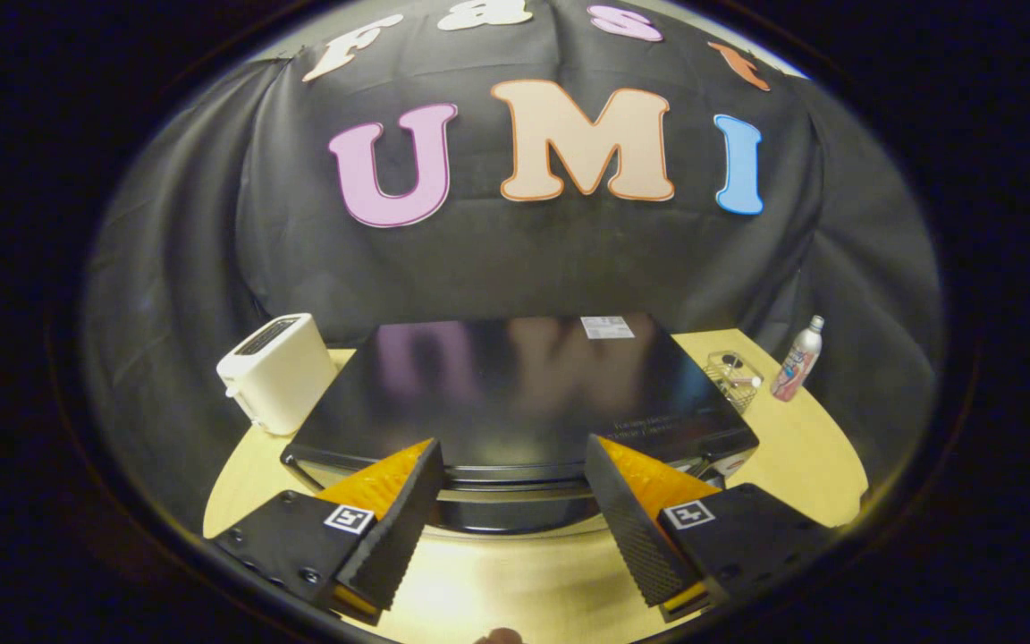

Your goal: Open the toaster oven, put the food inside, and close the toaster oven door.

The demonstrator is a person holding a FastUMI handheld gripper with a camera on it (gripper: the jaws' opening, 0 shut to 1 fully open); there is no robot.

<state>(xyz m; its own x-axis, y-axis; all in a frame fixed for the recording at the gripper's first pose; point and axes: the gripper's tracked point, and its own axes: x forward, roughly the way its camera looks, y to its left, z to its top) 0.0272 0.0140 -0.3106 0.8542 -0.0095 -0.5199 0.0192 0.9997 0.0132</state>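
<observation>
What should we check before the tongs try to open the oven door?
1. Tongs open and empty: ok, the fingers stand wide apart with nothing between them.
2. Toaster oven lined up: ok, its top front edge sits just ahead, between the fingers.
3. Door closed: looks so, though the front is mostly hidden below the top edge.
4. Door handle found: cannot tell, the view looks down on the oven's top.
5. Neighbours out of the way: ok, the white toaster stands at one side, the clear box and bottle at the other.
6. Food ready: cannot tell.
</observation>
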